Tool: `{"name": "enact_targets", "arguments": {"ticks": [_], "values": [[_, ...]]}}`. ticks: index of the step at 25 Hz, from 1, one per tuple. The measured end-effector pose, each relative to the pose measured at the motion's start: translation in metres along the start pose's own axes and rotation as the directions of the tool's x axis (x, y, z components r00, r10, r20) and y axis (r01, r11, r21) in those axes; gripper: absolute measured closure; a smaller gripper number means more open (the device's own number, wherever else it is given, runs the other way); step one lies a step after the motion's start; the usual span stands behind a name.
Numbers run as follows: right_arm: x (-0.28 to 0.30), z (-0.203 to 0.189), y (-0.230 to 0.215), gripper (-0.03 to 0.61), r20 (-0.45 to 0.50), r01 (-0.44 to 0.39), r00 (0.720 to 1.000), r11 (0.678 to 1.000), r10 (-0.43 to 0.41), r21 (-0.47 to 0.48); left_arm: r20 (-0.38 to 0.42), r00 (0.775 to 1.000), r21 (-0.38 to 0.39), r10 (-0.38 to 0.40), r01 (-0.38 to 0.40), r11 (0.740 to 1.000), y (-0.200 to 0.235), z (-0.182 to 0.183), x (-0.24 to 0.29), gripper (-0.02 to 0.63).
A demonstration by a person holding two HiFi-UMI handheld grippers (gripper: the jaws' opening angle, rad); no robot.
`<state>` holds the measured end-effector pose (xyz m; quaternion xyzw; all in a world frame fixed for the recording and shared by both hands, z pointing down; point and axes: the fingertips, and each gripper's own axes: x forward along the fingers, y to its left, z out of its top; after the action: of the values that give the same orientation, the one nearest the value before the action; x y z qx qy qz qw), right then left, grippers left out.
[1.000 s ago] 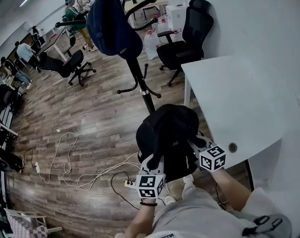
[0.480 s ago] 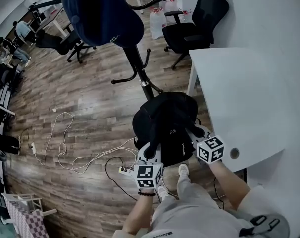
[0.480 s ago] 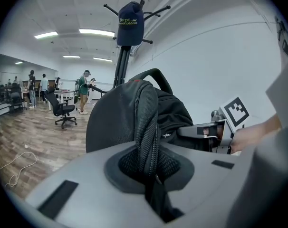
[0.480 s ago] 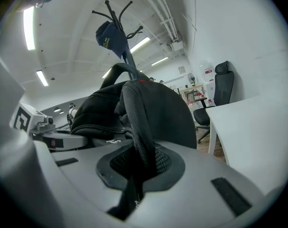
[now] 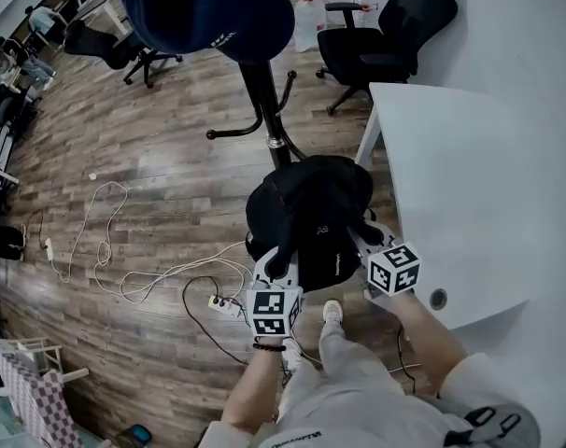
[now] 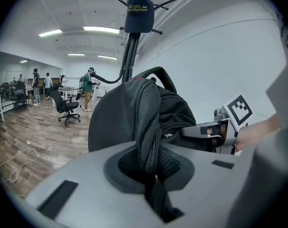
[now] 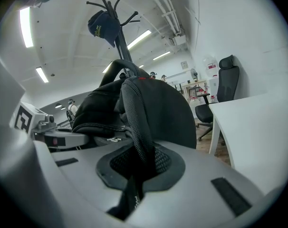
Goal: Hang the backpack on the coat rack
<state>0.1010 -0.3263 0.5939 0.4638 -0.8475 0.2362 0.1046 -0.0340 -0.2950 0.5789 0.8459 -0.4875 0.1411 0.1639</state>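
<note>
A black backpack (image 5: 311, 215) hangs between my two grippers, just in front of the coat rack's black pole (image 5: 262, 96). My left gripper (image 5: 275, 264) is shut on a mesh shoulder strap (image 6: 146, 127). The right gripper (image 5: 361, 241) is shut on the other shoulder strap (image 7: 136, 122). In the left gripper view the backpack (image 6: 116, 122) fills the middle, with the rack (image 6: 129, 51) rising behind it. A dark blue cap (image 5: 204, 7) hangs on the rack's top hooks. The cap (image 7: 102, 25) also shows high up in the right gripper view.
A white table (image 5: 474, 175) stands close on the right, beside the backpack. A black office chair (image 5: 388, 35) is beyond it. White cables (image 5: 124, 273) and a power strip (image 5: 222, 304) lie on the wood floor to the left. People and chairs are far off.
Both grippers have carried the backpack closer to the coat rack and a little lower. The cap now looms larger at the top of the head view. Both grips are unchanged.
</note>
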Motion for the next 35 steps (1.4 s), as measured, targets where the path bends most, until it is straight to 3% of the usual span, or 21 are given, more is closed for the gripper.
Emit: {"name": "enact_targets", "arguments": {"ticks": [12, 27, 35], "values": [[0.044, -0.008, -0.02, 0.548, -0.052, -0.025, 0.998, 0.999, 0.023, -0.035, -0.01, 0.999, -0.011, 0.043, -0.044, 0.999, 0.027, -0.016, 0.035, 0.583], [0.101, -0.009, -0.034, 0.548, -0.047, -0.062, 0.997, 0.997, 0.059, -0.048, 0.042, 0.99, 0.003, 0.135, -0.135, 0.991, 0.064, -0.022, 0.069, 0.583], [0.123, -0.021, -0.038, 0.546, -0.031, -0.019, 0.999, 0.999, 0.018, -0.045, 0.07, 0.987, 0.015, 0.147, -0.149, 0.989, 0.078, -0.041, 0.083, 0.578]]}}
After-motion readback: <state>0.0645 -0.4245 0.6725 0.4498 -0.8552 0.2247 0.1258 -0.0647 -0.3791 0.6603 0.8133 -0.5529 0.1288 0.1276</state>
